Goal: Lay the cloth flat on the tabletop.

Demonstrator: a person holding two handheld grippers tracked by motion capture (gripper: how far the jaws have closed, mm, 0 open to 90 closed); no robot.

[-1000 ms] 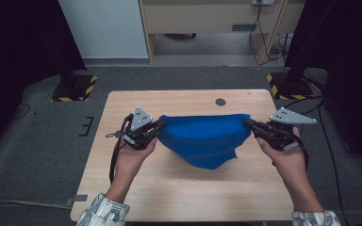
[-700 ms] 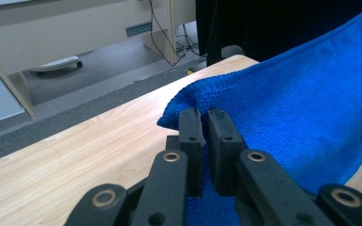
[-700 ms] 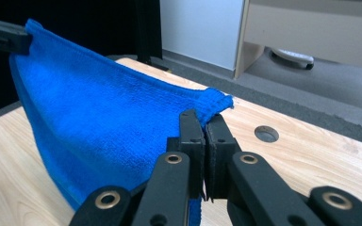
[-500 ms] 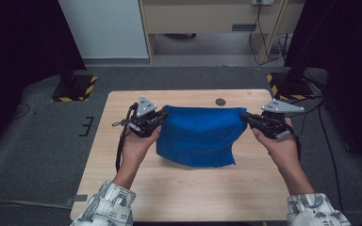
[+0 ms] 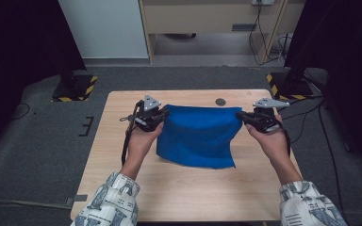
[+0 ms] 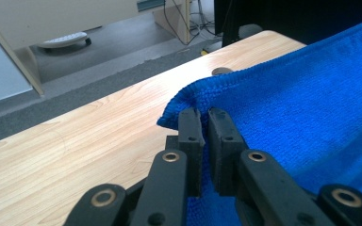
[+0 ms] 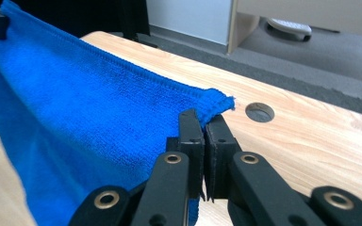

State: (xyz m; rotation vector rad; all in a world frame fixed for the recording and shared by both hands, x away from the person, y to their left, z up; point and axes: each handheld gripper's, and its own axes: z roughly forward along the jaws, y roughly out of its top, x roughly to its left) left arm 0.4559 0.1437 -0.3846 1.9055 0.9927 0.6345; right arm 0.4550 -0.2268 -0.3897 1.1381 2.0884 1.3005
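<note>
Both hands have carried the blue cloth point(image 5: 198, 134) farther across the table point(image 5: 179, 188) and lower since the earlier frames; its near edge now lies on the wood. Left gripper point(image 5: 161, 114) clamped on the far left corner, right gripper point(image 5: 239, 114) clamped on the far right corner, far hem taut between them. I'd keep that tension even and lower both corners together, so it lands flat without wrinkles.

A light wooden table point(image 5: 122, 141) with a round hole point(image 5: 220, 101) stands on grey carpet point(image 5: 37, 141), with a white panel point(image 5: 103, 28), a beige cabinet point(image 5: 207, 19) and cables point(image 5: 259, 28) beyond, striped stand bases point(image 5: 73, 89) and dark curtains point(image 5: 19, 47) at both sides
</note>
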